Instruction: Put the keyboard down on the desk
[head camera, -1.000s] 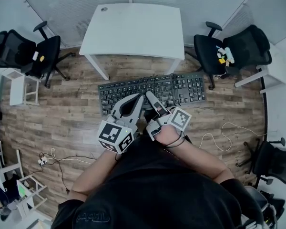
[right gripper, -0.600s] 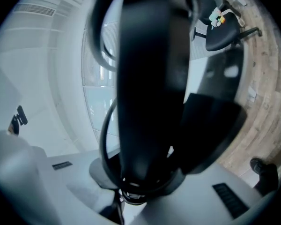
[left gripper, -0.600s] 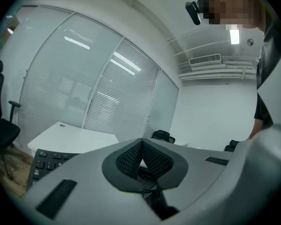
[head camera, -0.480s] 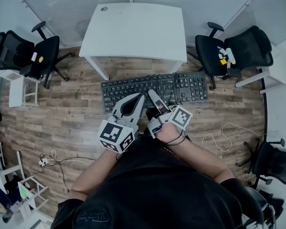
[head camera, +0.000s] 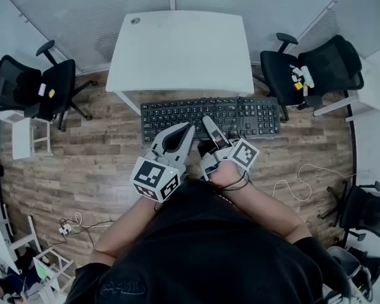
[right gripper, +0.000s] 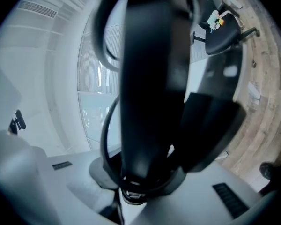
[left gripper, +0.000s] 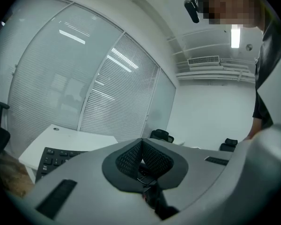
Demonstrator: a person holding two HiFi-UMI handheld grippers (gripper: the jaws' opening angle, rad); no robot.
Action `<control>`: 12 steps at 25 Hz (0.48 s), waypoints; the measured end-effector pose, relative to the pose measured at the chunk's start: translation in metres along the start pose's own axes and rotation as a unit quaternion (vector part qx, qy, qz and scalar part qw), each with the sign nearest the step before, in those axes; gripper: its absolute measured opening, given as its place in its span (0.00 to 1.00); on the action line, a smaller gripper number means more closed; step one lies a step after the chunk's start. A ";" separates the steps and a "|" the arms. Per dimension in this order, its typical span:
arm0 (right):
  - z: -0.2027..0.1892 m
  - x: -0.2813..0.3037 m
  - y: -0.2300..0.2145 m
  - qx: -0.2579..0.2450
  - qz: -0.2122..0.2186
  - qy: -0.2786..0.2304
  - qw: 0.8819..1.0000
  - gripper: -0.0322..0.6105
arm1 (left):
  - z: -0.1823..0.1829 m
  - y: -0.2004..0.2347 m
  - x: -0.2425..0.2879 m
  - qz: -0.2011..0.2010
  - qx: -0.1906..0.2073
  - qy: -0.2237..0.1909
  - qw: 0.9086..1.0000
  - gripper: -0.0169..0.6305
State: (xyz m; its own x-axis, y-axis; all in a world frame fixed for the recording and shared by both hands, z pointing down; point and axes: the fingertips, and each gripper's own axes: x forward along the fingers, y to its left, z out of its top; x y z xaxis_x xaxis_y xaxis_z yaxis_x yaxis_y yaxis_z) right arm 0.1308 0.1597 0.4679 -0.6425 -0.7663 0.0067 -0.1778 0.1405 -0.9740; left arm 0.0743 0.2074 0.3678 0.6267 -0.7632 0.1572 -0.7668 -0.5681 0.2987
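In the head view a black keyboard [head camera: 240, 114] hangs level above the wooden floor, its far edge close to the front of the white desk [head camera: 180, 46]. My right gripper [head camera: 207, 120] is shut on the keyboard's near edge. In the right gripper view the keyboard [right gripper: 150, 78] fills the middle as a dark slab, rising from my right gripper [right gripper: 133, 191], with its cable looping beside it. My left gripper [head camera: 189, 128] lies over the near edge just to the left. In the left gripper view my left gripper [left gripper: 141, 144] has its pads meeting, with the keyboard [left gripper: 54, 157] and desk [left gripper: 61, 135] at left.
A black office chair [head camera: 301, 65] carrying small items stands right of the desk. Two more chairs [head camera: 50, 84] stand at the left, another chair [head camera: 367, 214] at the lower right. Cables [head camera: 291, 182] trail on the floor. A small white stand [head camera: 25, 119] sits left.
Both grippers and the keyboard have moved together toward the desk and slightly right. The keyboard's far edge now nearly reaches the desk's front.
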 end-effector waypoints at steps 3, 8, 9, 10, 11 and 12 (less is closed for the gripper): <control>0.000 0.028 0.009 0.008 0.005 -0.010 1.000 0.20 | 0.019 0.024 0.001 -0.005 0.010 0.000 1.000 0.05; -0.009 0.071 0.018 0.000 0.009 -0.016 1.000 0.20 | 0.032 0.065 -0.003 -0.009 0.013 0.004 1.000 0.05; -0.011 0.077 0.017 0.002 0.006 -0.017 1.000 0.20 | 0.033 0.071 -0.004 -0.009 0.012 0.004 1.000 0.05; -0.012 0.080 0.016 0.005 0.003 -0.019 1.000 0.20 | 0.034 0.076 -0.004 -0.009 0.012 0.004 1.000 0.05; -0.013 0.083 0.014 0.008 0.001 -0.021 1.000 0.20 | 0.035 0.080 -0.005 -0.010 0.012 0.002 1.000 0.05; -0.013 0.087 0.014 0.008 0.000 -0.022 1.000 0.20 | 0.036 0.084 -0.006 -0.010 0.013 0.001 1.000 0.05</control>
State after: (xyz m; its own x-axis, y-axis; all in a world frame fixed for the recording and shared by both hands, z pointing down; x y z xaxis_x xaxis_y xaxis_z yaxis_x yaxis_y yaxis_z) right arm 0.0627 0.1036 0.4582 -0.6088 -0.7933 -0.0034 -0.1655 0.1311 -0.9775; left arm 0.0012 0.1533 0.3577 0.6425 -0.7509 0.1528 -0.7571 -0.5914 0.2775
